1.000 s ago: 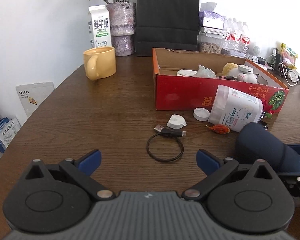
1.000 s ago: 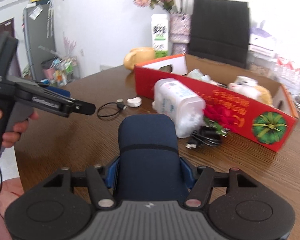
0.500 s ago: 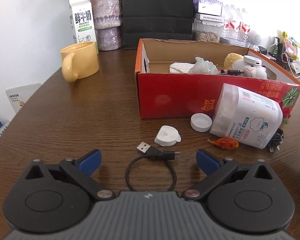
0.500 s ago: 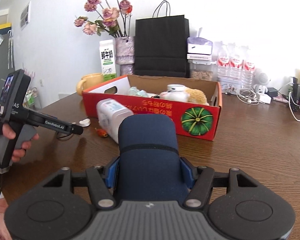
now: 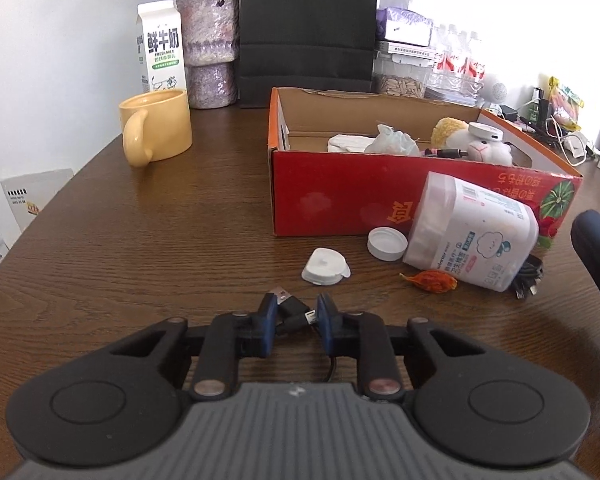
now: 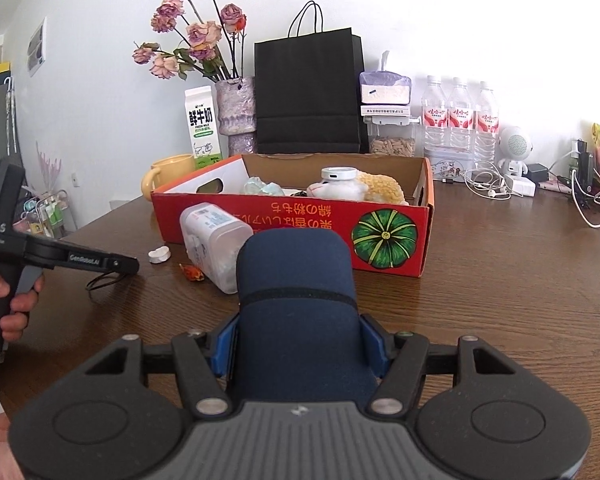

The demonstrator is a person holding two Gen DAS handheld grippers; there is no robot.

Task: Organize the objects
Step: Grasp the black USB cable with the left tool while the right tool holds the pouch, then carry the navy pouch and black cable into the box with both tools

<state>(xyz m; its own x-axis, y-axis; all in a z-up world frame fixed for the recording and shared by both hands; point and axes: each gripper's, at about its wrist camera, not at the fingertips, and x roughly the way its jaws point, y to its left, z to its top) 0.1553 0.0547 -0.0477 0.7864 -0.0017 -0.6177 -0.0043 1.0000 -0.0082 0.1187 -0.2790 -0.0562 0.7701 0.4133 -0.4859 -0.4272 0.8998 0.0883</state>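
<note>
Risk: left gripper (image 5: 297, 317), jaws closing on the USB cable (image 5: 294, 312), may pinch only plugs, so the loop slips. Right gripper (image 6: 300, 346) clamps the navy case (image 6: 296, 300).

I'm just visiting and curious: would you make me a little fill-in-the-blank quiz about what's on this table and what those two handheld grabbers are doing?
1. The left gripper is closing its jaws around the plugs of a black ____.
2. The right gripper is clamped on a soft case coloured dark ____.
3. The white jar in front of the red box is lying on its ____.
4. The mug beside the milk carton is ____.

Missing words: cable; blue; side; yellow
</note>
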